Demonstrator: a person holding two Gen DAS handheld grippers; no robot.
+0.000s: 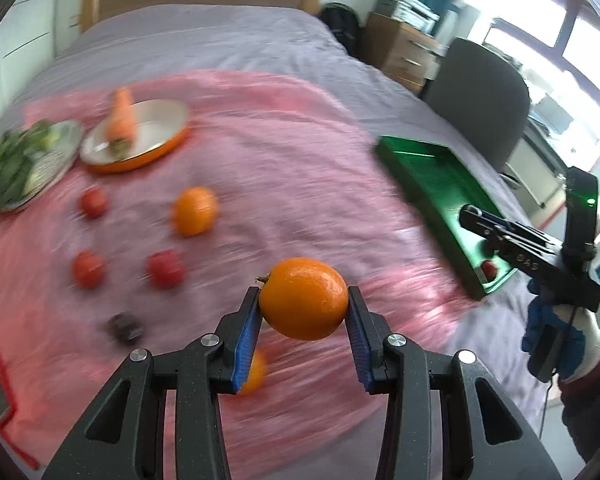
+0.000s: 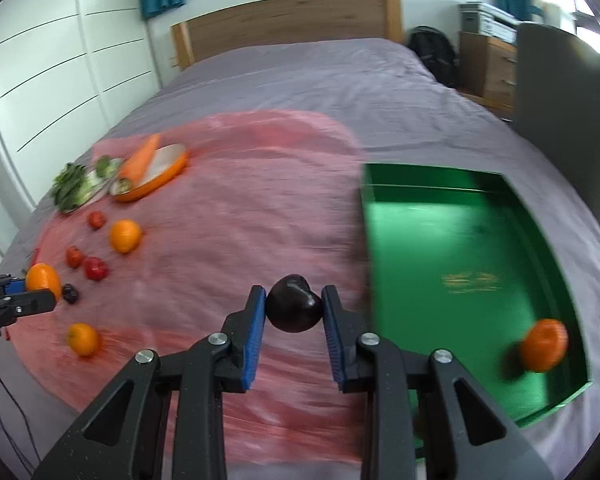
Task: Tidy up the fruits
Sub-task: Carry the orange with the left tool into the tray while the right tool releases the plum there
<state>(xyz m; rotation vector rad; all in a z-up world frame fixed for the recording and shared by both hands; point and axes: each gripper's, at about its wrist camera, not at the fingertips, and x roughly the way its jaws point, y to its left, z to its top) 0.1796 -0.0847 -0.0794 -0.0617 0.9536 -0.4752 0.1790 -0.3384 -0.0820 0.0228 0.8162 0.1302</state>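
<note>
While both tools hang over the bed, here is what we see:

Left gripper point(image 1: 303, 300): we have its blue pads clamped on an orange point(image 1: 303, 298), one pad on each side, the fruit lifted above the pink cloth point(image 1: 260, 184).

Right gripper point(image 2: 293, 308): we see it closed tight on a dark plum point(image 2: 293, 309), held above the cloth just left of the green tray point(image 2: 452, 264).

Green tray: it sits on the grey bedspread point(image 2: 300, 80) at the cloth's right edge; we spot one orange fruit point(image 2: 545, 345) in its near right corner, blurred.

Loose fruit on the cloth: we count a second orange point(image 1: 195, 211), three red fruits point(image 1: 93, 202) point(image 1: 88, 269) point(image 1: 165, 269), a small dark fruit point(image 1: 125, 328), and one more orange point(image 2: 83, 338) lying nearest us.

Far left: an orange-rimmed dish point(image 1: 140, 140) carries a carrot point(image 1: 120, 118) leaning over its rim; beside it, touching, a plate of leafy greens point(image 1: 24, 160).

Sharpness: the cloth and tray are smeared, so we cannot read finer detail.
</note>
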